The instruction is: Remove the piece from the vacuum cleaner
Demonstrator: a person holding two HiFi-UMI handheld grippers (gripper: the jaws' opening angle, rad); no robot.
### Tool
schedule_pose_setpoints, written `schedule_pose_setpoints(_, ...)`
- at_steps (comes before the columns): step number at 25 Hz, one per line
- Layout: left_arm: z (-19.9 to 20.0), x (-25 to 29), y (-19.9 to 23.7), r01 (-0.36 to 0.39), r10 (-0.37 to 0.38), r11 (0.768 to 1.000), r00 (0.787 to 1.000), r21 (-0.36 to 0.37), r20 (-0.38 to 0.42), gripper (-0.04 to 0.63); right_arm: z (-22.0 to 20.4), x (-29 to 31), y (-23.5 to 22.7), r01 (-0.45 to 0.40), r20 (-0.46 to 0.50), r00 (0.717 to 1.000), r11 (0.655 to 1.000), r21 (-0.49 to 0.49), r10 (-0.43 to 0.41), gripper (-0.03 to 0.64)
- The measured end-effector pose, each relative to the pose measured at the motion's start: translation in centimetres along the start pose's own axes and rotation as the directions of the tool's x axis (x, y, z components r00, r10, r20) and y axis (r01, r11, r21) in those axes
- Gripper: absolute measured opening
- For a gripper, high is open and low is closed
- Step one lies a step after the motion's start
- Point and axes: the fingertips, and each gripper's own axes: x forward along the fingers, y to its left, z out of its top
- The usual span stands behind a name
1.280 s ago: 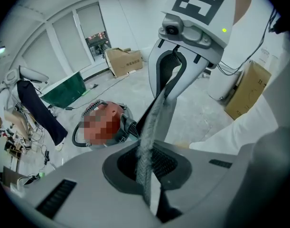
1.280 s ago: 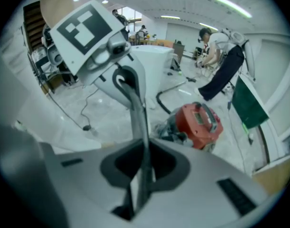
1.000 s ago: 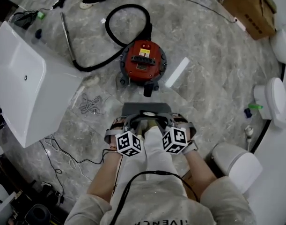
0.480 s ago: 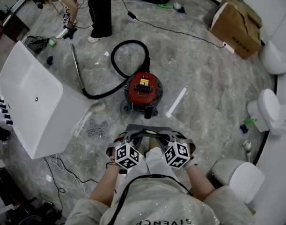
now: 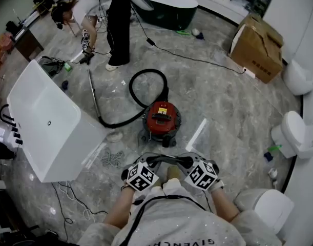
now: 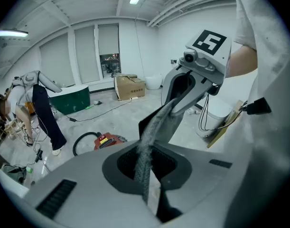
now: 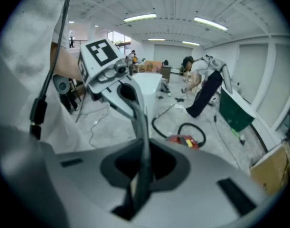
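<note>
Left gripper, right gripper: fingers of both closed on the thin grey piece, long axis crosswise between them. Vacuum cleaner on floor straight ahead, apart, equally near both.

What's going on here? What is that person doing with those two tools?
A person holds a tool in each hand. The left tool and the right tool are both clamped shut on the same thin grey piece, which stretches between them in front of the person's body. The red vacuum cleaner sits on the floor ahead, apart from the piece, with its black hose curled behind it. So the piece is already off the vacuum cleaner.
</note>
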Motion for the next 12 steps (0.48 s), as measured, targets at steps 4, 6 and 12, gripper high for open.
schedule_pose_setpoints(4,1.0,-1.2,-0.5,0.042,-0.039,0.996,0.998,-0.076,0.045,0.031,1.2,-1.4,0.3,-0.026,0.026,0.999,1.0,-0.006,0.026,0.041)
schedule_pose_setpoints(6,1.7,-1.9,-0.7,0.056,-0.048,0.991,0.997,-0.125,0.068,0.031,1.7,-2.1,0.4,-0.024,0.04,0.999,1.0,-0.014,0.025,0.041)
schedule_pose_setpoints(12,1.9,-3.2,-0.4,0.061,-0.045,0.983,0.994,-0.172,0.095,0.031,3.2,-2.9,0.8,-0.044,0.073,0.996,0.998,-0.036,0.047,0.041)
